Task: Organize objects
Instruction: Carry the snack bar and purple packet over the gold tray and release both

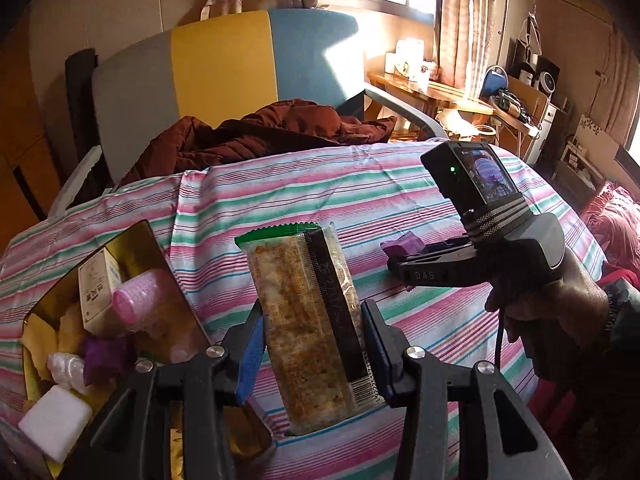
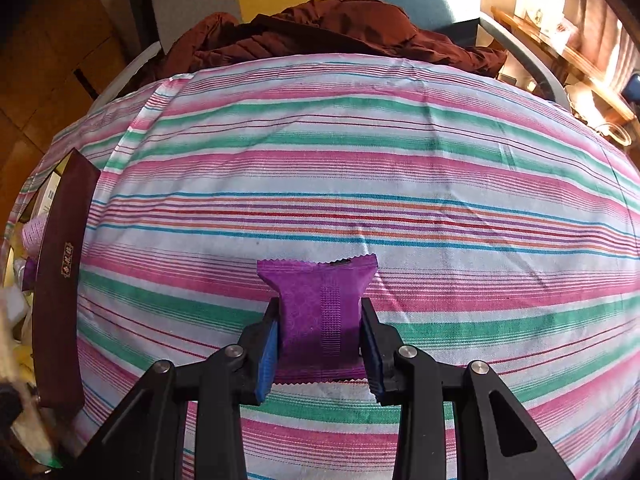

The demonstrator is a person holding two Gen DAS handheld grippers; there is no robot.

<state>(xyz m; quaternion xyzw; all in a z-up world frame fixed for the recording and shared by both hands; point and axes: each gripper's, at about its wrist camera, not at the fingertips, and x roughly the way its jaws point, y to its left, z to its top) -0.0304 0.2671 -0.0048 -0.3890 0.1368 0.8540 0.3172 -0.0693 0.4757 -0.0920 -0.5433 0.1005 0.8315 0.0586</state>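
Striped cloth (image 2: 360,160) in pink, green and white covers the tabletop, with a brown jacket (image 1: 256,136) heaped at its far edge before a chair. The left claw (image 1: 312,344) pinches a long clear-wrapped snack bar (image 1: 308,320) (green top seam, barcode near the bottom) above the cloth, just beside an open box (image 1: 176,280) holding a pink bottle (image 1: 140,296) and small packets. The right claw (image 2: 320,344) is pressed onto a purple sachet (image 2: 316,300) lying on the cloth.
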